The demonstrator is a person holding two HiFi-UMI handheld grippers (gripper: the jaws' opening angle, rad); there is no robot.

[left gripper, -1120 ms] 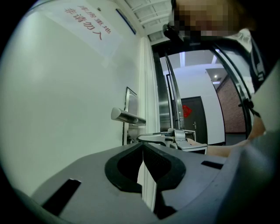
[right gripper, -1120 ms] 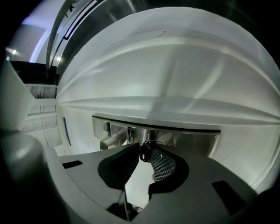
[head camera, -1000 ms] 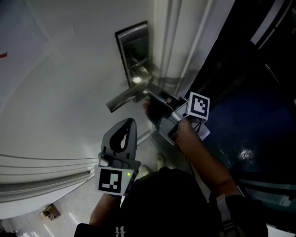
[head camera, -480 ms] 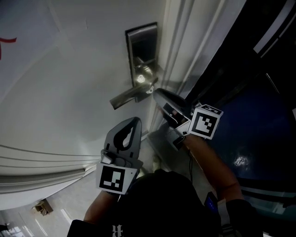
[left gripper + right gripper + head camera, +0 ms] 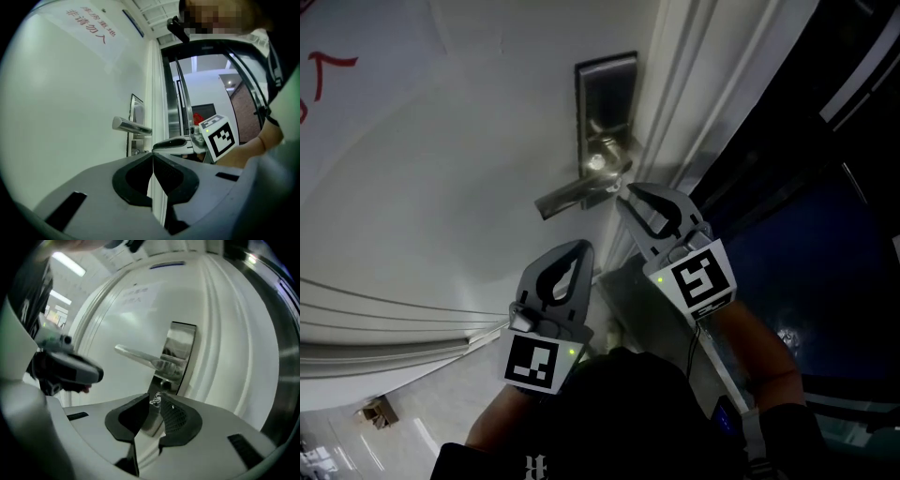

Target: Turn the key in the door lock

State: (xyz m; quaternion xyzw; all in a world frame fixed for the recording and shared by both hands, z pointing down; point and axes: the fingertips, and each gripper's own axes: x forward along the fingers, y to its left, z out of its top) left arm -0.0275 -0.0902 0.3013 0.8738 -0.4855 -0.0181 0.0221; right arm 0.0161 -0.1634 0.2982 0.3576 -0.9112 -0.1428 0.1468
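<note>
Head view: right gripper (image 5: 628,192) is sitting at the lock plate (image 5: 607,94), just under the lever handle (image 5: 572,195); left gripper (image 5: 579,248) is hovering apart, lower.
Left gripper view: jaws are pressing together, gripping nothing.
Right gripper view: jaws are pinching the key (image 5: 155,399) against the plate.

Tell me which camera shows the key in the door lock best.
The right gripper view: the key sits close up between the right gripper's jaw tips, below the door handle. In the head view and the left gripper view it is too small to make out at that gripper's tips.
</note>
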